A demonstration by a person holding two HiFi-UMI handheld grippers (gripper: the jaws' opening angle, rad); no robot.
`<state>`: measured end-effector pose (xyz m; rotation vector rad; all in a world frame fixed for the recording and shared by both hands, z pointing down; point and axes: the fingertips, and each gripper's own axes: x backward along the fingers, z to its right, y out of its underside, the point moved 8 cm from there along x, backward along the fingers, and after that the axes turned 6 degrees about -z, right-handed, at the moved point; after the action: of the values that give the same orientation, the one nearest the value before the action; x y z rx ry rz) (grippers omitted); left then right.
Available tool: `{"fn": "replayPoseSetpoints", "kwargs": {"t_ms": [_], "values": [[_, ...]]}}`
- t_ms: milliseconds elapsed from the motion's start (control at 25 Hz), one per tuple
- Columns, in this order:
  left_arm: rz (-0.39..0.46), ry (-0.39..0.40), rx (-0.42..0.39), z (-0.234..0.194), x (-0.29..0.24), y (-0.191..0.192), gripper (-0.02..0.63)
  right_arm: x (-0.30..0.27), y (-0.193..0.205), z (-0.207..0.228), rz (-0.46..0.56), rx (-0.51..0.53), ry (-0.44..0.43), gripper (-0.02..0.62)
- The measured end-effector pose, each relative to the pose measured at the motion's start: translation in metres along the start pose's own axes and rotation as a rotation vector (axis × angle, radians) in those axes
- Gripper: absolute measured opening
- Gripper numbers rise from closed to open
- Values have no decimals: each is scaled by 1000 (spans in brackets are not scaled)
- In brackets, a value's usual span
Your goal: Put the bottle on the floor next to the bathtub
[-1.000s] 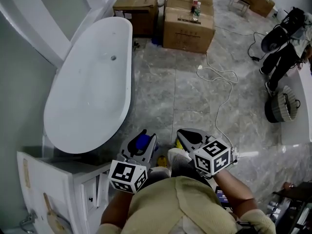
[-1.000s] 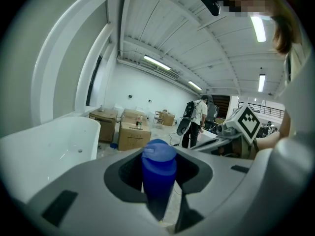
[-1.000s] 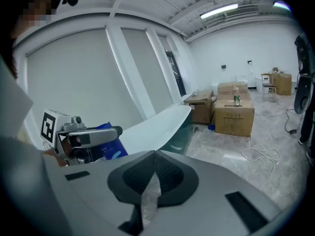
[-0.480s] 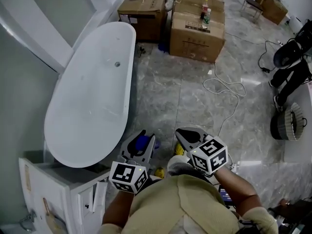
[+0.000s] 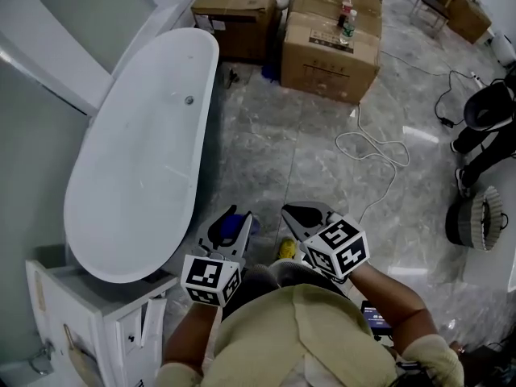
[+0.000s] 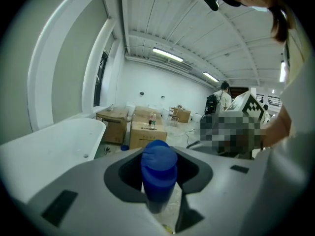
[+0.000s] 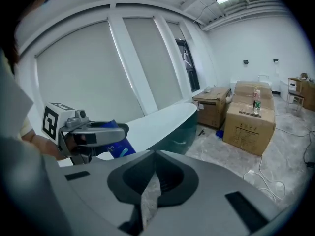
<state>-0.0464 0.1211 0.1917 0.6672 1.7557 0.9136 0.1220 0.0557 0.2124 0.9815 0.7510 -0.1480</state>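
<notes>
Only the right gripper view shows print (image 7: 110,148) on the bottle (image 7: 119,145).

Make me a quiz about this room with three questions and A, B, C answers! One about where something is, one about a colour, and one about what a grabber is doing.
1. In the head view, where is the bathtub?
A) at the left
B) at the right
C) in the bottom middle

2. What colour is the bottle in the left gripper?
A) red
B) green
C) blue

3. How is the right gripper?
A) wide open
B) shut, with nothing in it
C) shut on the bottle

Answers:
1. A, because the long white tub fills the left side of the head view.
2. C, because the left gripper view shows a blue cap and body standing between its jaws.
3. B, because the right gripper view shows its jaw tips meeting, with only floor seen through the slit below them.
</notes>
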Motion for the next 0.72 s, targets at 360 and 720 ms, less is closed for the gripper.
{"fn": "replayPoseSetpoints", "kwargs": {"t_ms": [360, 720], "values": [[-48, -92, 61, -28, -61, 20, 181, -32, 11, 50, -58, -81, -18, 28], [-81, -132, 63, -88, -130, 41, 181, -98, 16, 100, -82, -136, 24, 28]]}}
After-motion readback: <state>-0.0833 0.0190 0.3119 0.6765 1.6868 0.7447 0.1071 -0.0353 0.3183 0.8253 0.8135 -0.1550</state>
